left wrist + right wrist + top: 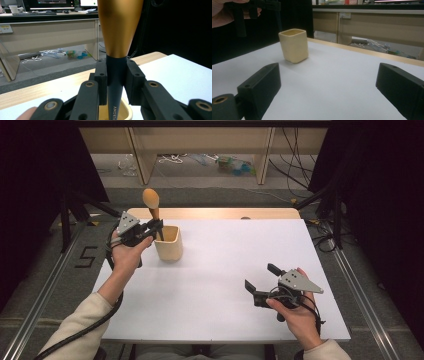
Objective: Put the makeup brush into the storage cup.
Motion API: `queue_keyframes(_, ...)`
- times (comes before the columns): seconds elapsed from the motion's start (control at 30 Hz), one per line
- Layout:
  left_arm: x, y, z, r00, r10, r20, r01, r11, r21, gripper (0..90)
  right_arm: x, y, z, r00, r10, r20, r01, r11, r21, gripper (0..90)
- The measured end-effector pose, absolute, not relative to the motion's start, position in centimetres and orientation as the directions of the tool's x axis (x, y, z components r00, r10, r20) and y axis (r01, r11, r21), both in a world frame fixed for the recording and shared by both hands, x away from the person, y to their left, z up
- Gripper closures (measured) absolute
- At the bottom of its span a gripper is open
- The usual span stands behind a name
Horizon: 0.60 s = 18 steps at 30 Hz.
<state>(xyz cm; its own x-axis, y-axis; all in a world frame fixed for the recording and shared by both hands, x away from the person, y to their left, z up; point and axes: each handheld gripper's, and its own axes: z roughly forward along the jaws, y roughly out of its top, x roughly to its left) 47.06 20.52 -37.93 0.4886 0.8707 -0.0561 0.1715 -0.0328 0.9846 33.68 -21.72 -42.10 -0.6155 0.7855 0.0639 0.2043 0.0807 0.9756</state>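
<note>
Wooden spoon [151, 202] clamped upright by the left gripper [156, 226] over the cream cup [169, 243]; right gripper [260, 279] spread wide, holding nothing

Left hand-held gripper [156, 227] raised, jaws clamped shut; right hand-held gripper [260, 279] low, jaws spread wide.

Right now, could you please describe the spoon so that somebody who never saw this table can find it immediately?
Look at the white table, at its far left corner, where a cream square cup stands. The spoon stands upright in that cup, gripped by the left gripper. Its golden-brown bowl points up above a dark handle; nothing else on the table rises so high.
</note>
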Motion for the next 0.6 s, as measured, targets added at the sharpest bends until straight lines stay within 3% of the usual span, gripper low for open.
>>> queue_keyframes(0.6, 47.74, 20.45, -37.98, 0.483, 0.874, -0.051, 0.165, -0.034, 0.986, 74.3, 33.62, -21.78, -42.06, -0.612, 0.789, 0.055, 0.209, 0.095, 0.973, 6.8)
